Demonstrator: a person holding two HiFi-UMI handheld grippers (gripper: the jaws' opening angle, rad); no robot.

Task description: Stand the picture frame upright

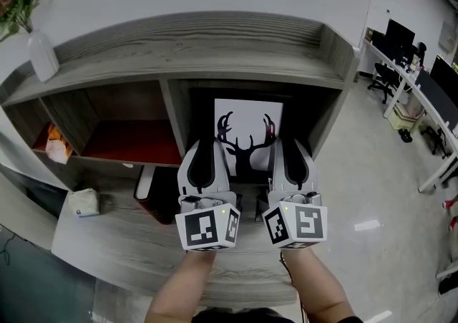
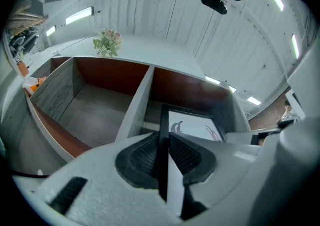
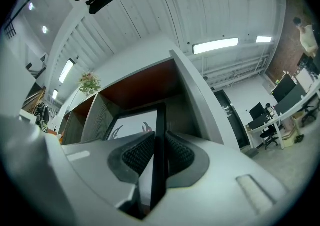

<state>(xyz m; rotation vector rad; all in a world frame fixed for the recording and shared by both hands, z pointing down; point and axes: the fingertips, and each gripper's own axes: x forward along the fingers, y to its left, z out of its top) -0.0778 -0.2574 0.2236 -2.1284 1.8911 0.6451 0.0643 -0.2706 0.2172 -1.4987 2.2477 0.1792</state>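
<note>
Inside the right-hand bay of the shelf (image 1: 215,49) sits the picture frame (image 1: 247,117) — portrait, long axis up, deer print facing out of the shelf. Left tongs (image 1: 205,144) pinch its left edge, right tongs (image 1: 291,144) its right edge. Best to keep both grips level and seat the bottom edge on the bay floor — then ease off together.

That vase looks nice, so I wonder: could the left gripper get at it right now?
Probably not yet. The left gripper has its jaws clamped on the frame's left edge. The vase stands unblocked on the shelf top, so letting go first would likely free the way.
</note>
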